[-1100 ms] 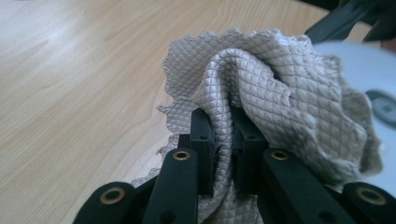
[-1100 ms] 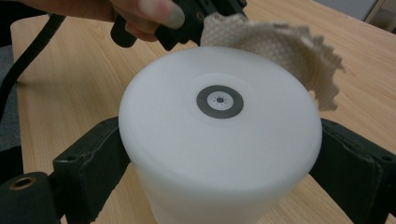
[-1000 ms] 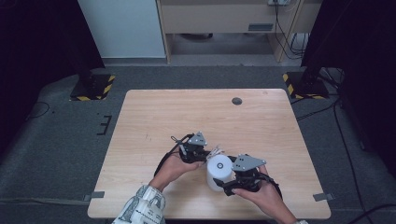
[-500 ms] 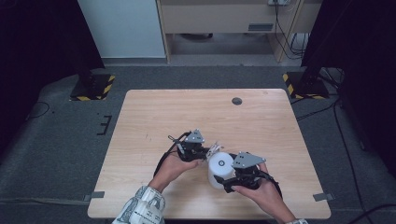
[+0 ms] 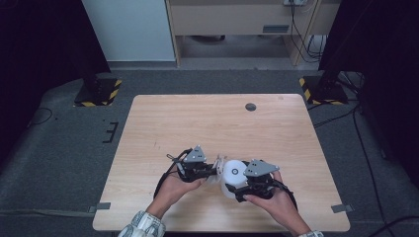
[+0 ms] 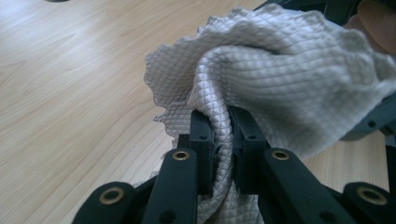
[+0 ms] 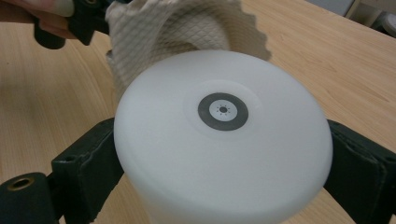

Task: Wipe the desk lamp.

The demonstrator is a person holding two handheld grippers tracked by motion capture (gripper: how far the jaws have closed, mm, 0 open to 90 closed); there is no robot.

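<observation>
— How far along am I?

— Mid-wipe, I judge. Over the near edge of the bench (image 5: pixel 163 123), my right gripper (image 5: pixel 242 183) has its fingers spread wide, clamping the white canister (image 7: pixel 219 140). Its long axis runs roughly level and its flat end faces the left gripper (image 5: pixel 213 169).

— And the cloth?

— The left fingers are pinched tight on the grey cloth (image 6: pixel 280 79), bunched against that end. The rest looks unwiped.

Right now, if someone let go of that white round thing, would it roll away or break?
The white round thing looks smooth and curved, so lying on its side it would probably roll. It seems like stiff plastic, likely not very fragile. Its glossy surface may be slippery, which could be why the right hand-held gripper clamps it from both sides.
</observation>
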